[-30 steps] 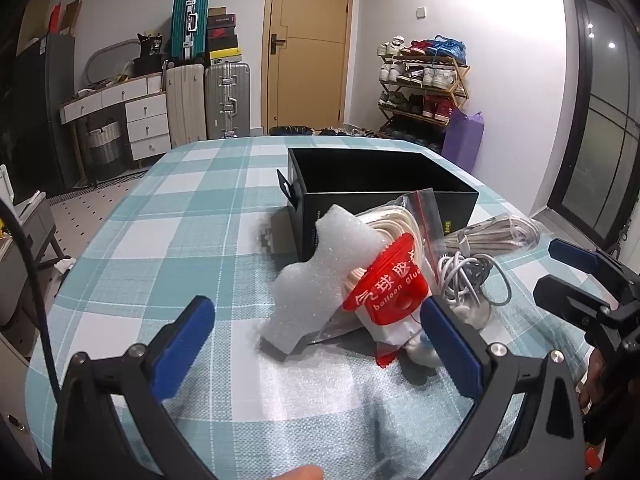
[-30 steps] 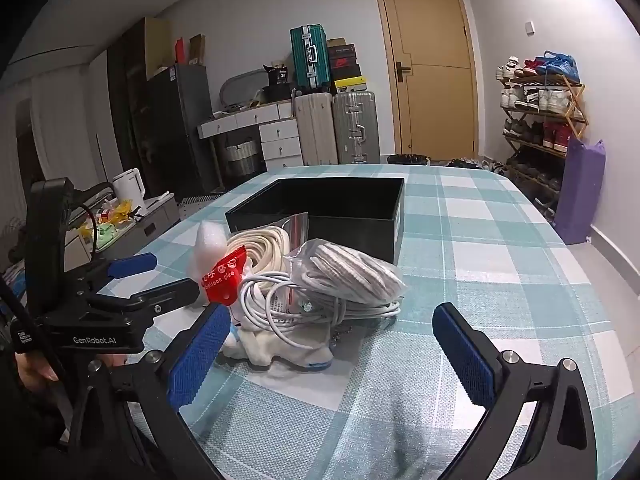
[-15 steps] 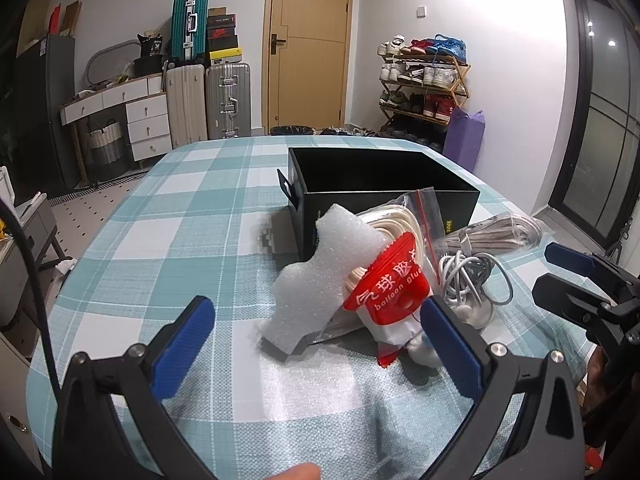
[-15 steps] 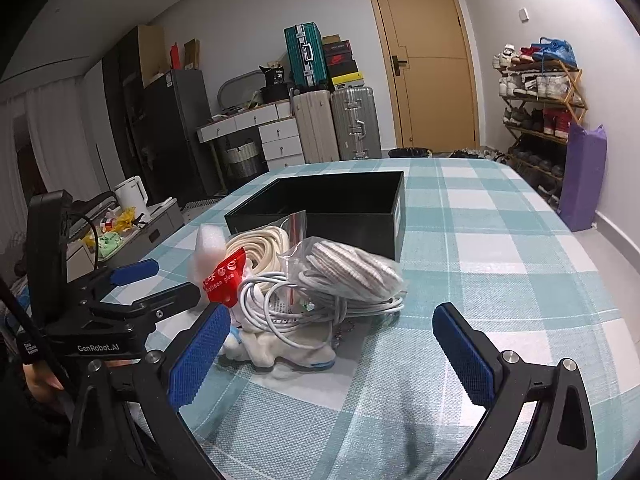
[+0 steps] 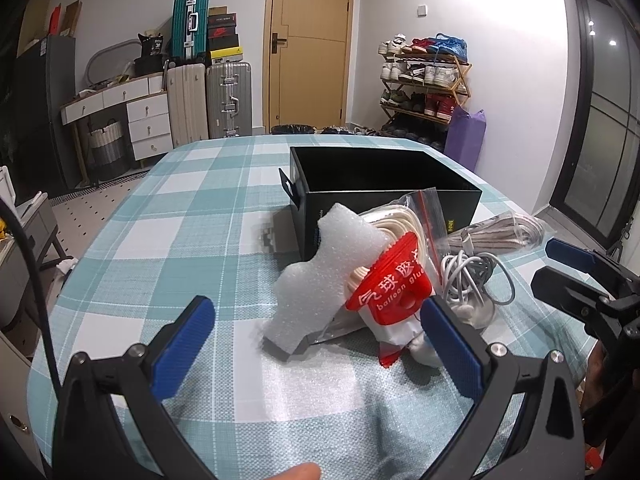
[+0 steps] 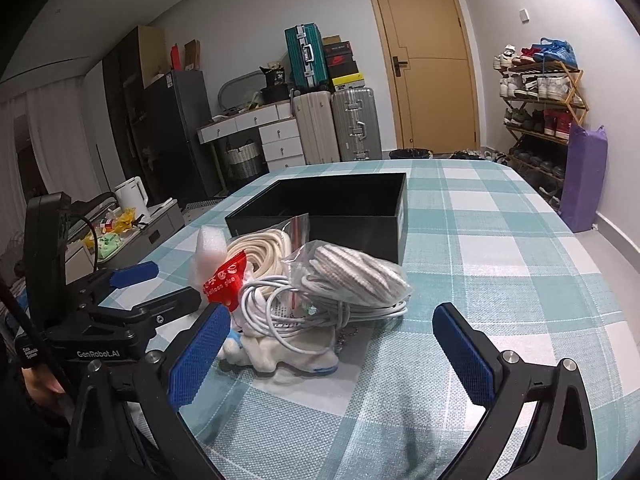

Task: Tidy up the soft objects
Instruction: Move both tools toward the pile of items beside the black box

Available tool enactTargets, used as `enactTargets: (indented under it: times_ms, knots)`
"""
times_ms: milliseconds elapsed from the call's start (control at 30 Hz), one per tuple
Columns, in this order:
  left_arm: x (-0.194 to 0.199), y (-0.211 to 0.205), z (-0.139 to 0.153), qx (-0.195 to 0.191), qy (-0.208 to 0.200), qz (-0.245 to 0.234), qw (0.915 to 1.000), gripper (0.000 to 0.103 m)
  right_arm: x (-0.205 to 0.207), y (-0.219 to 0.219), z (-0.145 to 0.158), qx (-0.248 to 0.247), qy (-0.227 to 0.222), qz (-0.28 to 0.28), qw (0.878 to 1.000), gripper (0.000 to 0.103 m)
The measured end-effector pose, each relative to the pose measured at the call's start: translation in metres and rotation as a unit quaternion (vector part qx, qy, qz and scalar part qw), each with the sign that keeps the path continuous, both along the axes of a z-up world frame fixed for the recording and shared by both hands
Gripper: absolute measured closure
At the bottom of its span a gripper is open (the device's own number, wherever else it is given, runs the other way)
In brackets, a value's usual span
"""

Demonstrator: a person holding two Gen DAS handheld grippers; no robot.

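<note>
A pile of soft items lies on the checked tablecloth in front of an open black box [image 5: 384,176] [image 6: 336,204]. It holds a white foam piece [image 5: 320,280] [image 6: 210,248], a red balloon-glue packet [image 5: 394,290] [image 6: 226,280], a bagged cream rope coil [image 5: 394,222] [image 6: 264,246], a bagged braided cable [image 5: 504,230] [image 6: 356,274], a loose white cable [image 5: 476,276] [image 6: 280,312] and a white plush toy [image 6: 280,354]. My left gripper [image 5: 316,344] is open just short of the foam. My right gripper [image 6: 328,344] is open just short of the plush and cables.
The table [image 5: 176,216] [image 6: 500,240] has bare cloth left of the pile and to the right of the box. Suitcases [image 5: 208,100], a drawer unit [image 5: 128,120], a door [image 5: 308,40] and a shoe rack [image 5: 424,88] stand beyond the table.
The right gripper has drifted slightly nearer the pile and tilted down a little. The left gripper and the pile have hardly moved.
</note>
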State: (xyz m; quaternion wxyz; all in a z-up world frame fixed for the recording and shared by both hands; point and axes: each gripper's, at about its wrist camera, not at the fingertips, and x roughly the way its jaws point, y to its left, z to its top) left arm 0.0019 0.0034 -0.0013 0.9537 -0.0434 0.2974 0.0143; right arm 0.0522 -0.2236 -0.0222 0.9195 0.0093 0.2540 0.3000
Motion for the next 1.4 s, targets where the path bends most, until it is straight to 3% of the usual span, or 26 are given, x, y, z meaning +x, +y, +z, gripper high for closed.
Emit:
enactTargets:
  times_ms: [967, 1400]
  knots:
    - [0.013, 0.02, 0.004, -0.014, 0.011, 0.014, 0.9997, 0.0, 0.01, 0.001, 0.004, 0.0, 0.012, -0.015, 1.0, 0.0]
    - [0.032, 0.032, -0.002, -0.018, 0.042, 0.023, 0.9987, 0.0, 0.026, 0.008, 0.0, -0.017, 0.034, -0.03, 0.999, 0.0]
